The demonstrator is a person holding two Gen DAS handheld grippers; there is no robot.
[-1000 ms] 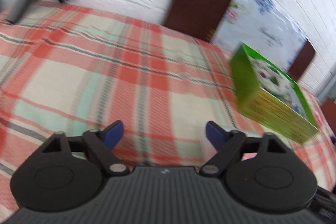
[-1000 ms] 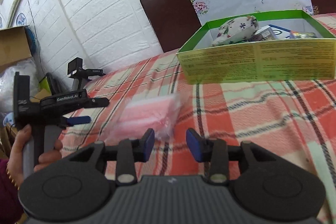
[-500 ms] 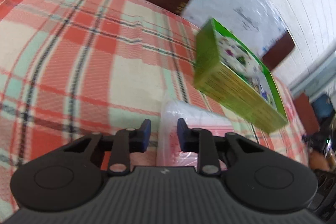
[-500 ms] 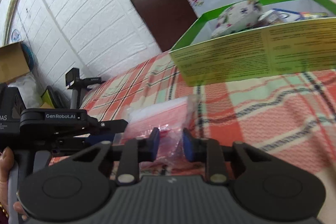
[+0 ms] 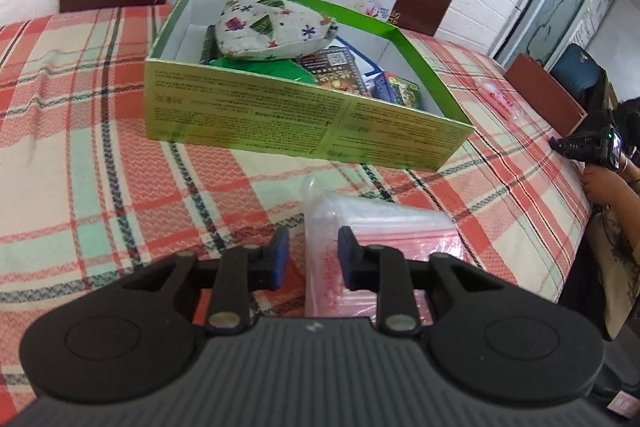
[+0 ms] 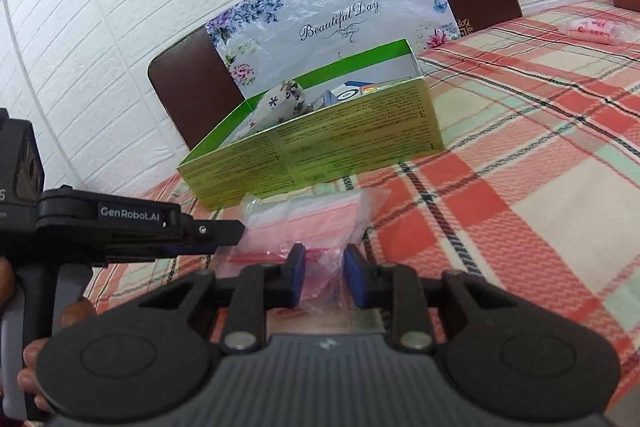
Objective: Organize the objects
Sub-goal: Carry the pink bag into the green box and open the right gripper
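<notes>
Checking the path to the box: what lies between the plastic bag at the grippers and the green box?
Only bare plaid tablecloth separates the plastic bag from the green box in the left wrist view; the right wrist view shows them much closer.
</notes>
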